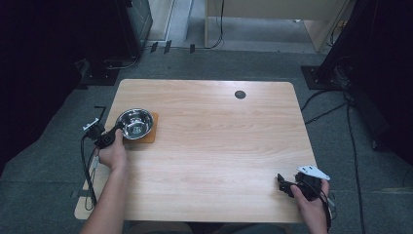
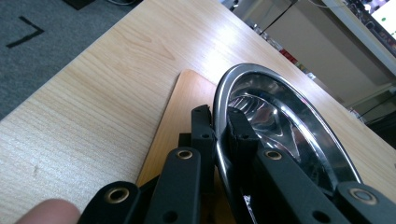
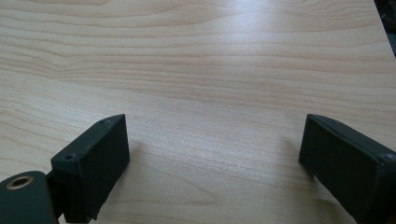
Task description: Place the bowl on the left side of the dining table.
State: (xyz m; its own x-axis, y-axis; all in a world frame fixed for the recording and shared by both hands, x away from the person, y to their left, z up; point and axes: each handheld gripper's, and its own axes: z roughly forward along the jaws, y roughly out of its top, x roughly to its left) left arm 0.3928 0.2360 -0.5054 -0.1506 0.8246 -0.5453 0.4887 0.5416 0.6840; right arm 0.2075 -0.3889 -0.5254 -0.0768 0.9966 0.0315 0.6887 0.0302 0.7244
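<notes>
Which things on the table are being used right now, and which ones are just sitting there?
In use:
- left gripper, shut on the rim of the steel bowl
- wooden mat under the bowl

Just there:
- right gripper, open over bare table
- round dark hole cover
- cables on the floor

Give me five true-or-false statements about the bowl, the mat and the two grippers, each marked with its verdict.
1. The left gripper is shut on the rim of the steel bowl. True.
2. The bowl sits on a brown mat. True.
3. The right gripper holds a spoon. False: its jaws stand wide apart over bare table.
4. The bowl is at the table's right edge. False: it is near the left edge.
5. The bowl holds fruit. False: it looks empty.
</notes>
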